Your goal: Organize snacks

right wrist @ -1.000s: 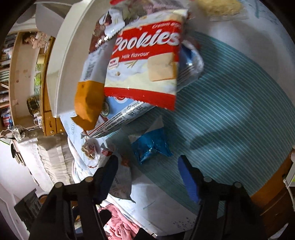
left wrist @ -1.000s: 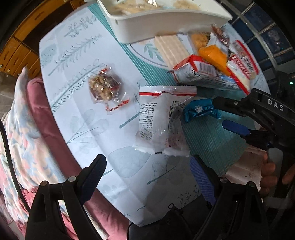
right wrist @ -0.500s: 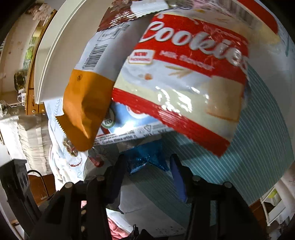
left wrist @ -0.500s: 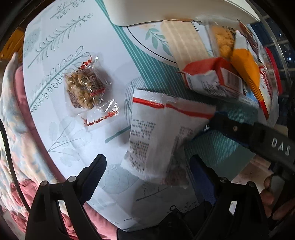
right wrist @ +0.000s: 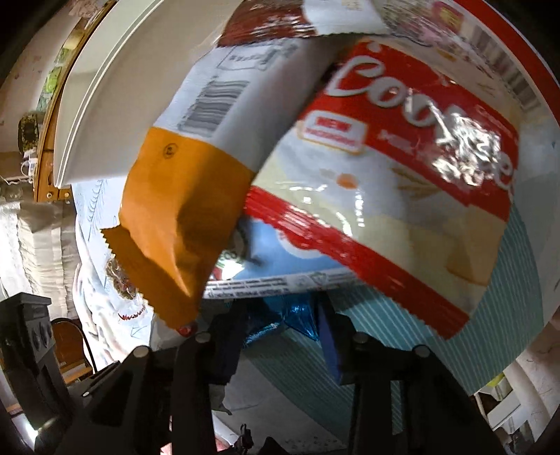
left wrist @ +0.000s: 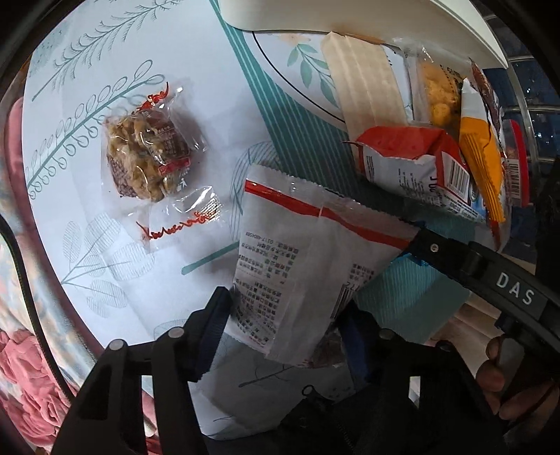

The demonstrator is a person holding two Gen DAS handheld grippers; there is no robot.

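Left tongs straddle the near end of a white packet with a red stripe; the jaws have just been closing and now sit against its edges, though a firm pinch cannot be told. Right tongs have also just been closing, narrow now, with a small blue wrapper between the fingers and seemingly touching both.

From the left view, the right tongs' black arm lies across the packet's far corner, hiding the blue wrapper completely. Left of the packet on the leaf-print desk lies a clear nut bar, well apart. Farther back are a wafer pack, a red-and-white pack and an orange bag, crowded against a white tray.

Only the right view shows the big red "Cookies" bag, overlapping the orange bag just beyond the blue wrapper, with the tray's wall behind.
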